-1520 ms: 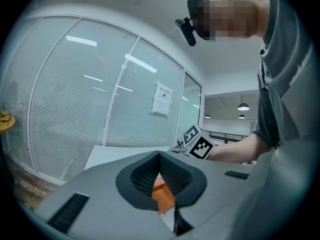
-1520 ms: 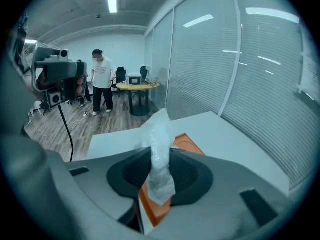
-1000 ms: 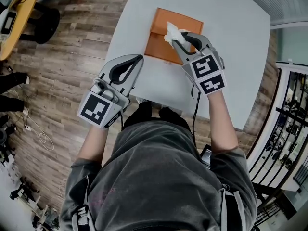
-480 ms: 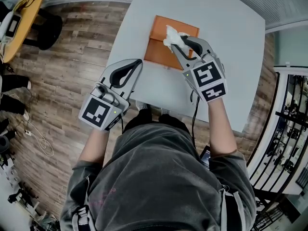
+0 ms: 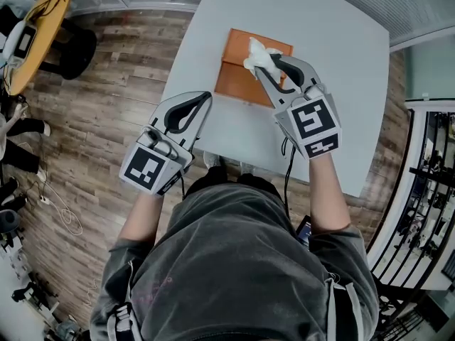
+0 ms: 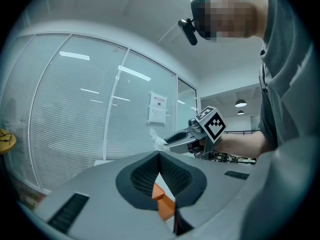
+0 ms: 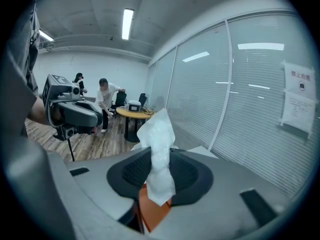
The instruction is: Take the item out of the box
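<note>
A flat orange box lies on the pale grey table. My right gripper hovers over the box, shut on a crumpled white tissue that sticks up past its jaws. In the right gripper view the tissue stands between the dark pads, with the box below. My left gripper hangs level over the table's near left edge, jaws together and empty. In the left gripper view its tips meet, and beyond them show the box and the right gripper.
The table's near edge runs just in front of the person's body. A round yellow table with gear stands on the wooden floor at the far left. Black racks line the right side. People stand far off.
The right gripper has lifted with the tissue, drawing it up off the orange box. The left gripper has risen slightly and stays shut.
</note>
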### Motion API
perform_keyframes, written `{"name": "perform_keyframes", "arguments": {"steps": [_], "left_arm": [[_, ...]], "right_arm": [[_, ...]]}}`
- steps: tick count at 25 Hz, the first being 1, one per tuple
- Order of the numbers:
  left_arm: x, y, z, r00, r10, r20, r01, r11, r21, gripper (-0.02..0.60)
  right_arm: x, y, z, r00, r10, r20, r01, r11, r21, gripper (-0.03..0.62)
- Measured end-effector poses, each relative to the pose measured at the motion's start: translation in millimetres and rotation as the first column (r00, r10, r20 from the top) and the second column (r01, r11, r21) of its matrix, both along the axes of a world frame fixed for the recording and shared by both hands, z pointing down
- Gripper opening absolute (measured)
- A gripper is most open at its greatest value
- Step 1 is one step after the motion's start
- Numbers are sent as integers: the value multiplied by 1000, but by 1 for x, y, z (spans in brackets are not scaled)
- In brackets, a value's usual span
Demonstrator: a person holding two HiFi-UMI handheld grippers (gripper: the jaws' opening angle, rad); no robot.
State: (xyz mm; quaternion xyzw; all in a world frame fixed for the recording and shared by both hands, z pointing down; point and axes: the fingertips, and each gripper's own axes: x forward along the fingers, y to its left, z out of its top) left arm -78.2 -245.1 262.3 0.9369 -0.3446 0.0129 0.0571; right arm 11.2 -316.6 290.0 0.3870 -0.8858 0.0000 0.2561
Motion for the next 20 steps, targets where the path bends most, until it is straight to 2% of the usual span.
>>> {"name": "perform_keyframes", "arguments": {"steps": [3, 7, 20], "left_arm": [[-3, 3, 1, 1000, -4, 14, 4, 1000, -1, 6], [3, 6, -9, 1000, 5, -8, -4, 1000, 24, 6], [8, 8, -19, 1000, 1, -11, 0, 999, 46, 6]], "right_arm": [[-1, 3, -11, 1000, -1, 17, 1, 1000, 23, 112], [0, 7, -22, 999, -2, 36, 0, 999, 51, 112], [9, 20, -61, 993, -12, 117, -5, 990, 140, 112]]}}
